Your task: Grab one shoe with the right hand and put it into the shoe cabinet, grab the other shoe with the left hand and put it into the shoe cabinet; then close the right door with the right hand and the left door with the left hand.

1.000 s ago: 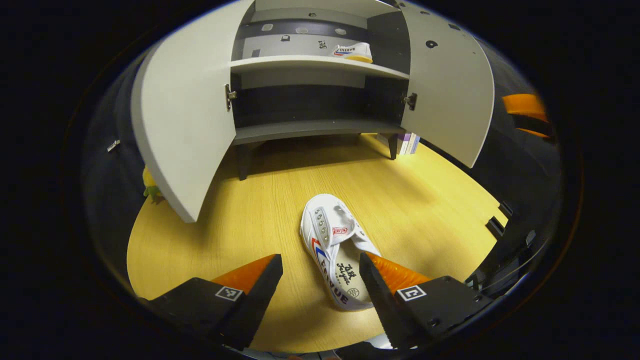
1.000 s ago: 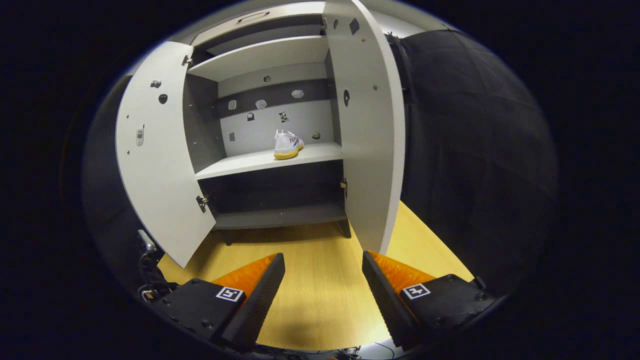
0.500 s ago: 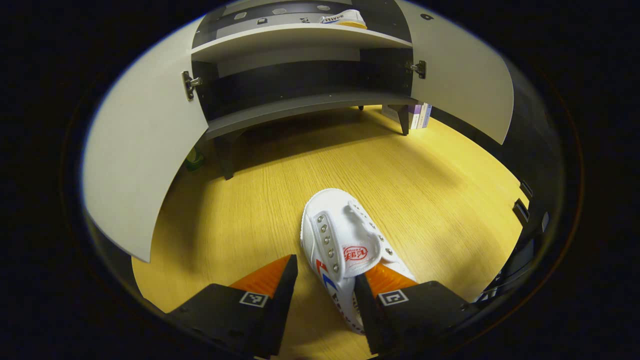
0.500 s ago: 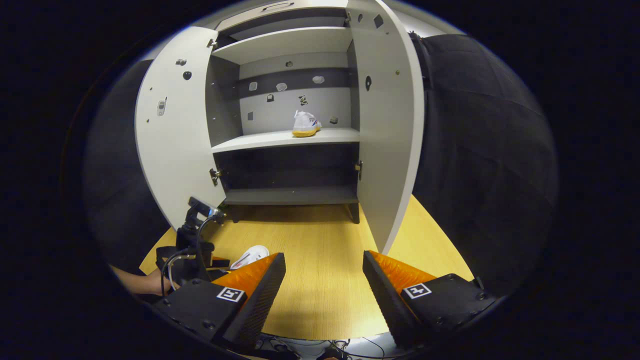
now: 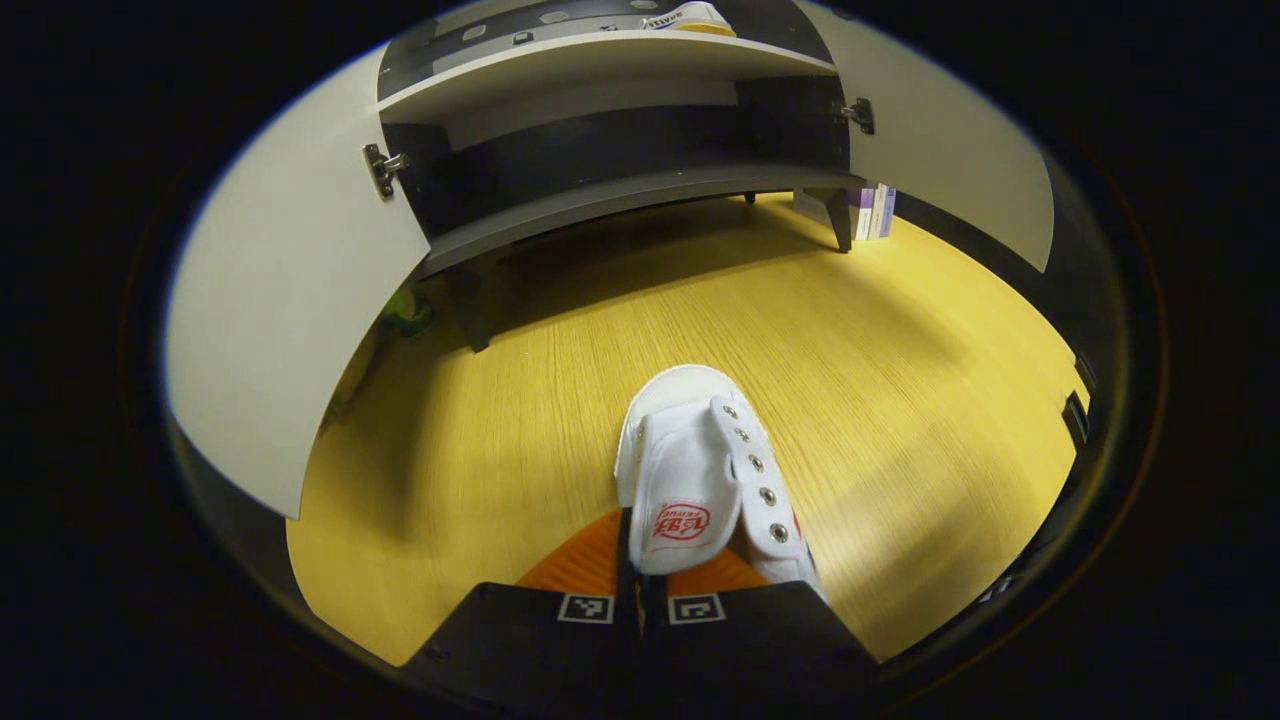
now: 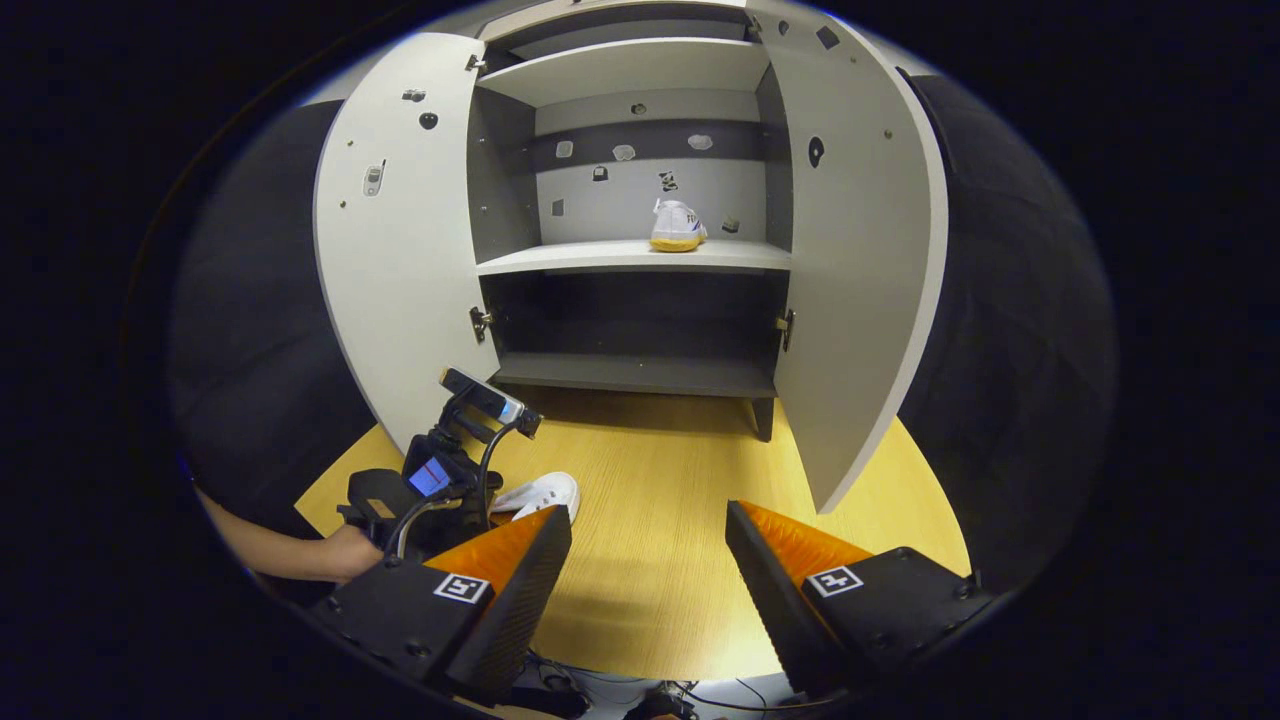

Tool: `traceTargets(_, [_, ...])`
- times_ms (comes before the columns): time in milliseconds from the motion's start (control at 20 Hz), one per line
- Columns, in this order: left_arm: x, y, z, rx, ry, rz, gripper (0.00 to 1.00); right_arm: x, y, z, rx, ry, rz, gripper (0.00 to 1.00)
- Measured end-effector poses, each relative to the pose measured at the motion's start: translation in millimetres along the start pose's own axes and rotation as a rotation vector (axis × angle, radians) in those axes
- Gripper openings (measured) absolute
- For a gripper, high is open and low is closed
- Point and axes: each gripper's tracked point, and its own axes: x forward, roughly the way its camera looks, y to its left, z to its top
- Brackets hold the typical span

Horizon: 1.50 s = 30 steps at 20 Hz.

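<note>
Clamping white shoe [image 5: 690, 480] by its tongue, left tool [image 5: 640, 590]; right tool [image 6: 648, 560] spread wide.

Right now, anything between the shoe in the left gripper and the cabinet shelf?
Nothing visible. The left gripper is shut on the shoe, bare wooden floor lies ahead, and both cabinet doors stand open. The other shoe sits at the middle shelf's right side; the left part is free.

White shoe [image 5: 690, 480], yellow wood-grain floor [image 5: 850, 350].
</note>
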Motion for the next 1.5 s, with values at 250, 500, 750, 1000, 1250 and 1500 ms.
traceTargets(250, [-13, -9, 10, -0.004, -0.036, -0.031, 0.05, 5, -6, 1, -0.007, -0.007, 0.0, 0.99])
traceTargets(500, [-36, -10, 37, -0.028, -0.08, -0.038, 0.05, 6, -9, -5, -0.01, 0.004, 0.011, 0.99])
traceTargets(750, [-78, 8, 91, -0.078, -0.128, -0.001, 0.05, 6, -18, 0, -0.007, -0.025, 0.02, 0.99])
traceTargets(1000, [-134, 36, 185, -0.121, -0.225, 0.044, 0.05, 13, -20, 1, -0.003, -0.038, 0.059, 0.99])
traceTargets(1250, [-171, 61, 279, -0.159, -0.283, 0.075, 0.05, 17, -20, 3, -0.024, -0.062, 0.106, 0.99])
traceTargets(1500, [-169, 94, 356, -0.206, -0.318, 0.119, 0.05, 18, -23, 14, -0.027, -0.091, 0.135, 0.99])
